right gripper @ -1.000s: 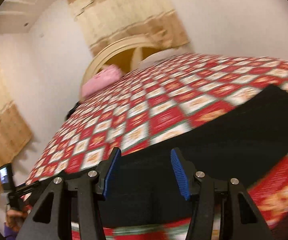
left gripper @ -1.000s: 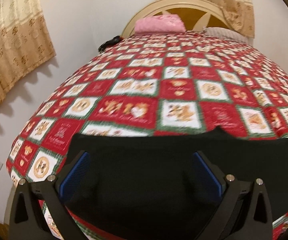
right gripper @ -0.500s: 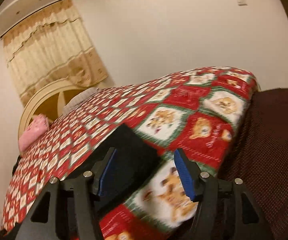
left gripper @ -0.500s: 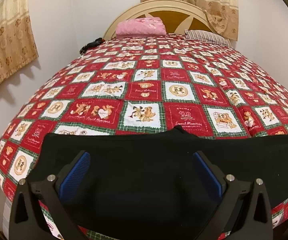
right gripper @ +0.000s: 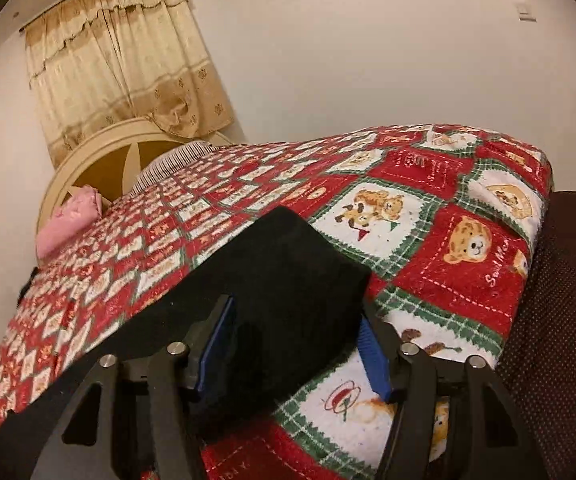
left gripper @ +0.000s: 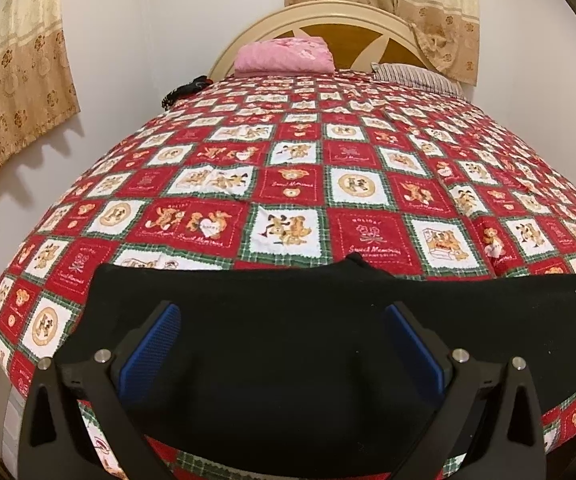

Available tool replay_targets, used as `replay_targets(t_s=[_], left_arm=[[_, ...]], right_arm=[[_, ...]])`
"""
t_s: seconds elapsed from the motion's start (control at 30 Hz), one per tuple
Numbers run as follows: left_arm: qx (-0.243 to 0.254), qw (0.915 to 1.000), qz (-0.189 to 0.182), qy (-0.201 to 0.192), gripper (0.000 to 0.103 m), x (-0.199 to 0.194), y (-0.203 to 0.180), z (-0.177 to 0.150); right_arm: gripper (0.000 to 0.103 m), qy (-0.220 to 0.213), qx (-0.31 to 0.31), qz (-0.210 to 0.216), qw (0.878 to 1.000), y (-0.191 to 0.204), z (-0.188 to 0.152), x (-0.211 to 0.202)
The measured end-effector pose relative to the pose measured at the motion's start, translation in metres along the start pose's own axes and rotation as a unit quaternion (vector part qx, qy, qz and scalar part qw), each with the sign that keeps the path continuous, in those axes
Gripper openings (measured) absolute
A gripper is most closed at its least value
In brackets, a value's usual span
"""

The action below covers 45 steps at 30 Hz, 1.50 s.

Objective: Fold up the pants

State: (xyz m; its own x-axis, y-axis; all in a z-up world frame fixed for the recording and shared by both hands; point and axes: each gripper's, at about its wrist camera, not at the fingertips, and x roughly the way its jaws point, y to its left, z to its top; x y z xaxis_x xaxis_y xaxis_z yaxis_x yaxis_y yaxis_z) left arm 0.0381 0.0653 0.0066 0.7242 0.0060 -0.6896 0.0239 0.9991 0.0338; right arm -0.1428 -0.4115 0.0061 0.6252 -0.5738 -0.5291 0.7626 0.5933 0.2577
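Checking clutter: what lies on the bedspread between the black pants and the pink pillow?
Only bare bedspread between the black pants and pink pillow, in the left wrist view.

Pants [left gripper: 288,340] lie flat across the near edge of the bed [left gripper: 308,168]. Folded blanket [left gripper: 284,55] and pillow [left gripper: 416,76] sit at the far end against the headboard [left gripper: 352,28]. Curtains [left gripper: 384,4] hang behind the headboard.

Your left camera is facing the headboard [left gripper: 340,36] from low and close over the pants [left gripper: 288,340]; your right is sharing both, viewing obliquely.
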Motion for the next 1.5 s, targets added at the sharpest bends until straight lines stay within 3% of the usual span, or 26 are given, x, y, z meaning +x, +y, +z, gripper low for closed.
replay_targets(t_s=[0.03, 0.07, 0.1, 0.23, 0.37, 0.47, 0.57, 0.73, 0.83, 0.93, 1.0, 1.03, 1.07, 1.13, 1.17, 1.2, 1.23, 1.27, 1.3, 1.37, 1.43, 1.5], left_arm=[[0.003, 1.0000, 0.000, -0.002, 0.103, -0.001, -0.001, 0.000], [0.006, 1.0000, 0.000, -0.006, 0.103, -0.003, -0.001, 0.000], [0.008, 0.9999, 0.000, -0.008, 0.103, -0.004, -0.001, -0.001], [0.009, 0.9999, 0.004, -0.011, 0.103, -0.004, 0.002, -0.003], [0.002, 0.9999, 0.007, -0.009, 0.103, -0.002, 0.009, -0.004], [-0.010, 0.9999, 0.005, -0.011, 0.103, -0.003, 0.017, -0.006], [-0.021, 0.9997, 0.008, -0.009, 0.103, -0.003, 0.026, -0.009], [-0.034, 0.9993, 0.015, 0.001, 0.103, 0.003, 0.043, -0.015], [-0.035, 0.9992, 0.020, 0.002, 0.103, 0.005, 0.049, -0.017], [-0.036, 0.9992, 0.019, 0.005, 0.103, 0.009, 0.052, -0.019], [-0.033, 0.9993, 0.015, 0.009, 0.103, 0.013, 0.051, -0.020], [-0.029, 0.9994, 0.012, 0.010, 0.103, 0.015, 0.048, -0.021], [-0.025, 0.9996, 0.010, 0.010, 0.103, 0.015, 0.046, -0.021], [-0.008, 0.9999, 0.011, 0.006, 0.103, 0.016, 0.038, -0.022], [-0.001, 0.9999, 0.013, 0.004, 0.103, 0.016, 0.035, -0.022], [0.007, 0.9998, 0.018, 0.002, 0.103, 0.017, 0.030, -0.022], [0.013, 0.9996, 0.023, 0.003, 0.103, 0.018, 0.025, -0.022], [0.018, 0.9994, 0.029, 0.007, 0.103, 0.020, 0.022, -0.022], [0.023, 0.9990, 0.036, 0.014, 0.103, 0.023, 0.018, -0.021], [0.030, 0.9986, 0.036, 0.022, 0.103, 0.026, 0.014, -0.021], [0.033, 0.9984, 0.038, 0.024, 0.103, 0.024, 0.012, -0.022], [0.038, 0.9980, 0.045, 0.024, 0.103, 0.021, 0.011, -0.023]], right_arm=[[0.039, 0.005, 0.002, -0.008, 1.000, -0.002, 0.001, 0.002], [0.018, 0.009, 0.008, -0.012, 1.000, -0.007, 0.003, 0.006], [0.014, 0.015, 0.016, -0.006, 1.000, -0.013, 0.005, 0.008], [0.010, 0.013, -0.006, 0.028, 0.999, 0.004, 0.012, -0.005], [0.010, -0.016, -0.107, 0.125, 0.986, 0.088, 0.007, -0.048], [0.010, -0.010, -0.186, 0.207, 0.960, 0.164, -0.016, -0.073], [0.010, 0.016, -0.253, 0.275, 0.927, 0.230, -0.061, -0.084], [0.010, 0.058, -0.365, 0.315, 0.874, 0.308, -0.167, -0.081], [0.010, 0.062, -0.409, 0.317, 0.853, 0.323, -0.213, -0.082], [0.017, 0.060, -0.437, 0.312, 0.841, 0.321, -0.233, -0.079], [0.040, 0.062, -0.447, 0.331, 0.828, 0.316, -0.233, -0.084], [0.047, 0.085, -0.443, 0.359, 0.817, 0.313, -0.230, -0.089], [0.061, 0.105, -0.433, 0.385, 0.808, 0.310, -0.226, -0.092], [0.065, 0.167, -0.377, 0.477, 0.776, 0.299, -0.208, -0.099], [0.065, 0.172, -0.358, 0.497, 0.772, 0.297, -0.199, -0.102], [0.065, 0.158, -0.337, 0.501, 0.781, 0.295, -0.184, -0.103], [0.065, 0.134, -0.324, 0.485, 0.801, 0.296, -0.170, -0.102], [0.061, 0.118, -0.317, 0.466, 0.818, 0.299, -0.158, -0.098], [0.050, 0.108, -0.312, 0.448, 0.831, 0.303, -0.152, -0.091], [0.047, 0.111, -0.291, 0.413, 0.856, 0.315, -0.145, -0.070], [0.047, 0.161, -0.275, 0.386, 0.866, 0.332, -0.156, -0.039], [0.047, 0.215, -0.277, 0.375, 0.858, 0.345, -0.179, -0.019]])
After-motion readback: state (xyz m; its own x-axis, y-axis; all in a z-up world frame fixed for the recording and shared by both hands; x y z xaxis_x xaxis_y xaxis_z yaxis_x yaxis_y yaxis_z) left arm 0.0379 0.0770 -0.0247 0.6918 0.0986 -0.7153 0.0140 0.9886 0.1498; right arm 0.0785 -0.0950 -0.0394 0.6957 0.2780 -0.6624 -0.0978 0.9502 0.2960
